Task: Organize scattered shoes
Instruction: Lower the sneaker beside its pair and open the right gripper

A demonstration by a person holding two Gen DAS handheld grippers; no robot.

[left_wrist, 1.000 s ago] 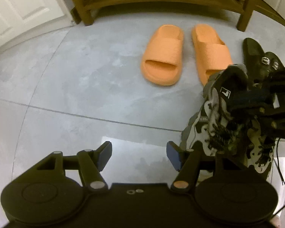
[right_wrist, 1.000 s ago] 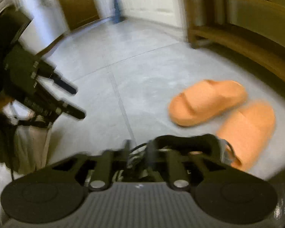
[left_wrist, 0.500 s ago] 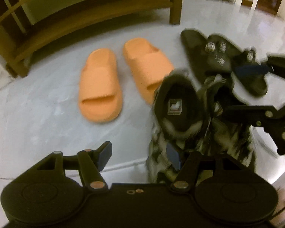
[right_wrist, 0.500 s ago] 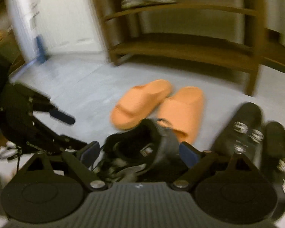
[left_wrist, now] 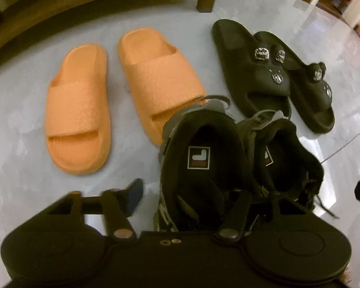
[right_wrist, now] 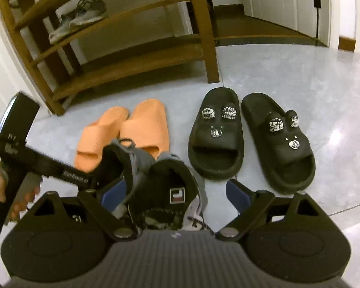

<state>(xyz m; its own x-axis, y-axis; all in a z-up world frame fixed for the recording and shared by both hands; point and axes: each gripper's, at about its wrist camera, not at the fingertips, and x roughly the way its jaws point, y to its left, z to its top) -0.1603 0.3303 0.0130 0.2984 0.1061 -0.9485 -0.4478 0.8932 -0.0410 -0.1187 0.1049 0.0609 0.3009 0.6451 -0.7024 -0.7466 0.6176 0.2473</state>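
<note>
left tongs (left_wrist: 187, 193): closing over left sneaker (left_wrist: 199, 163) collar, one finger inside | right tongs (right_wrist: 175, 192): wide open, astride right sneaker (right_wrist: 170, 187), no grip | sneakers on floor (right_wrist: 300, 72) before slides (right_wrist: 141, 124) | risk: thin collar pinch could slip, shoe swings, knocks slides askew

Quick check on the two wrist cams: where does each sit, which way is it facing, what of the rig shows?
Left wrist: sits on the left tool, aimed steeply down at the grey floor; its jaws are closing on the side wall of the black lace-up sneaker.
Right wrist: on the right tool, angled down toward the wooden shoe rack; jaws open around a sneaker, plus a hand.
Shared: sneakers, orange foam slides, black charm-studded slides.
</note>
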